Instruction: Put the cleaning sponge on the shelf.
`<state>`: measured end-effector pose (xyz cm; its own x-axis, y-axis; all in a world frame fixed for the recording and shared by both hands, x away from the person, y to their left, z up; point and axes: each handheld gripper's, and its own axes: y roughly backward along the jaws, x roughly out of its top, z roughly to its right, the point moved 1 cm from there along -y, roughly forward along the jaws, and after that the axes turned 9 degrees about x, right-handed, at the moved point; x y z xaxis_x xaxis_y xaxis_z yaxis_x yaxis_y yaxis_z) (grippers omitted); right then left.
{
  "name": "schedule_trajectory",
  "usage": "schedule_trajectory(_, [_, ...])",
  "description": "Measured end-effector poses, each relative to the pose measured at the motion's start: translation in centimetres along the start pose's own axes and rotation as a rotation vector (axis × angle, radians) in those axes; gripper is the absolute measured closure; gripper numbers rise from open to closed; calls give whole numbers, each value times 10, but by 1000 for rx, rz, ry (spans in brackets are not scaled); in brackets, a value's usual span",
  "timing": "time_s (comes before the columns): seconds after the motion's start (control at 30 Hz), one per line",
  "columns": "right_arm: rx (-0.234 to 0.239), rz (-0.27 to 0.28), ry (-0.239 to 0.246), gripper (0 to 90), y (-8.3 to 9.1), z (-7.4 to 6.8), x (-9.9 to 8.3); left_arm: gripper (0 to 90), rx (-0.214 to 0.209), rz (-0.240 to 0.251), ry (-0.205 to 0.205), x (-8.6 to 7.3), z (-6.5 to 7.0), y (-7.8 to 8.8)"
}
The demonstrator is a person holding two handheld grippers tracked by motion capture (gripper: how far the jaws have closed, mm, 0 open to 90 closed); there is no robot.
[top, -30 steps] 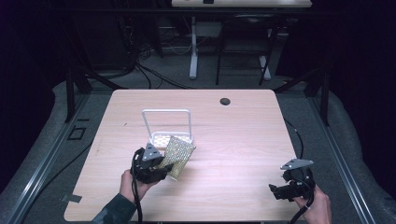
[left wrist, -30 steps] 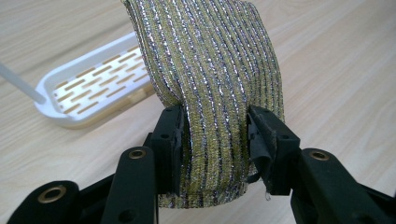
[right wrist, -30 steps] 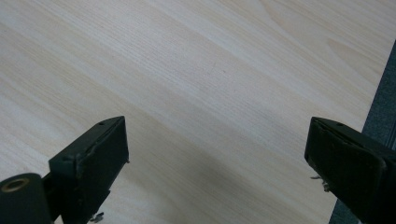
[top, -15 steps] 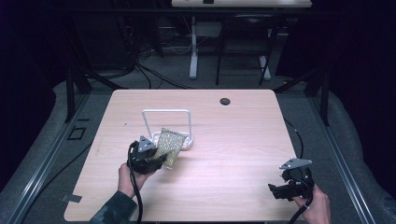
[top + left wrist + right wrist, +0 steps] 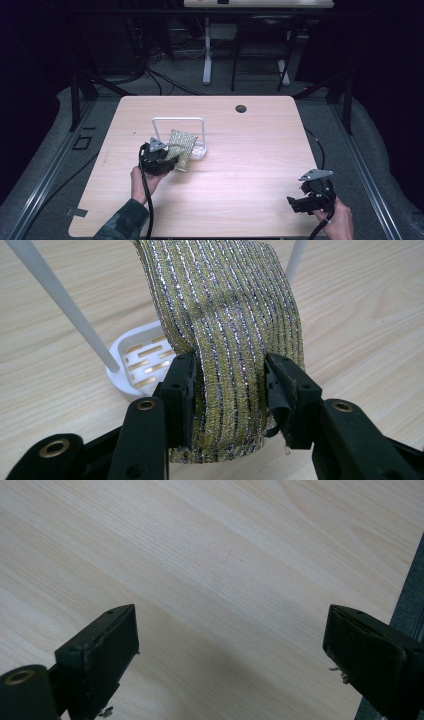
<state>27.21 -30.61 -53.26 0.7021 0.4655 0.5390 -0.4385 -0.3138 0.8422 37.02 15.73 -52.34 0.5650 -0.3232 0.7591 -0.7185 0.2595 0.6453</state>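
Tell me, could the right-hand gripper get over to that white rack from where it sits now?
Probably yes. The right gripper, open and holding nothing, has bare table between it and the white rack. The left gripper holding the sparkly sponge crowds the rack's near side.

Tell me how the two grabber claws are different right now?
The left gripper is squeezing a shiny gold sponge between its jaws, while the right gripper holds nothing.
The left gripper's jaws are close together; the right gripper's jaws are spread wide apart.
The left gripper is next to the white rack; the right gripper is over bare table near the corner.
Both are black and held by a hand.
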Motion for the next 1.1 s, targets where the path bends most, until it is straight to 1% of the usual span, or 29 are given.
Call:
schedule_trajectory(0.07, [-3, 5, 2, 72, 0, 0, 0, 568, 13, -1, 3, 1, 1, -4])
schedule_trajectory(0.1, [-5, 6, 4, 72, 0, -1, 1, 568, 18, -1, -3, 1, 1, -6])
schedule_trajectory(0.13, [-3, 7, 6, 72, 0, -1, 1, 568, 25, -4, 3, 1, 1, -8])
schedule_trajectory(0.17, [-5, 1, 15, 72, 1, -2, 1, 568, 27, -8, -1, 2, 1, -10])
schedule_trajectory(0.23, [-1, 0, 12, 73, 0, -2, 1, 569, 34, -9, 2, 2, 2, -14])
schedule_trajectory(0.27, [-2, 3, 10, 73, 0, -2, 1, 569, 34, -10, 0, 3, 2, -16])
schedule_trajectory(0.3, [-1, 4, 9, 73, 0, -2, 0, 570, 36, -10, 8, 3, 2, -17])
schedule_trajectory(0.37, [2, 1, 5, 73, 0, -1, 0, 570, 37, -16, 0, 4, 2, -21])
schedule_trajectory(0.47, [1, 6, 4, 75, 0, -1, 1, 572, 37, -20, 3, 5, 2, -25])
schedule_trajectory(0.53, [5, 2, 11, 75, 0, -3, 1, 574, 30, -15, 28, 8, 1, -28])
schedule_trajectory(0.67, [5, 5, 11, 76, 0, -3, 1, 577, 22, -4, 61, 13, -3, -34])
schedule_trajectory(0.73, [5, 1, 9, 77, 0, -1, 0, 577, 35, -16, 56, 12, -3, -38])
schedule_trajectory(0.8, [7, -1, 5, 78, -1, 0, 0, 577, 36, -35, 60, 11, -3, -43])
schedule_trajectory(0.87, [7, 6, 11, 79, -1, -1, 0, 577, 43, -46, 62, 11, -3, -46])
schedule_trajectory(0.93, [12, -3, 20, 79, -1, -3, 0, 573, 49, -55, 71, 10, -2, -48])
schedule_trajectory(0.97, [9, -5, 25, 80, -1, -3, 0, 568, 50, -62, 63, 10, -1, -49])
schedule_trajectory(1.0, [9, -6, 29, 80, -1, -3, 1, 560, 57, -65, 59, 10, 0, -50])
schedule_trajectory(1.03, [12, -5, 29, 80, -1, -3, 1, 551, 68, -69, 46, 11, 0, -50])
schedule_trajectory(1.1, [10, -7, 32, 81, -1, -3, 0, 532, 76, -80, 36, 10, 1, -51])
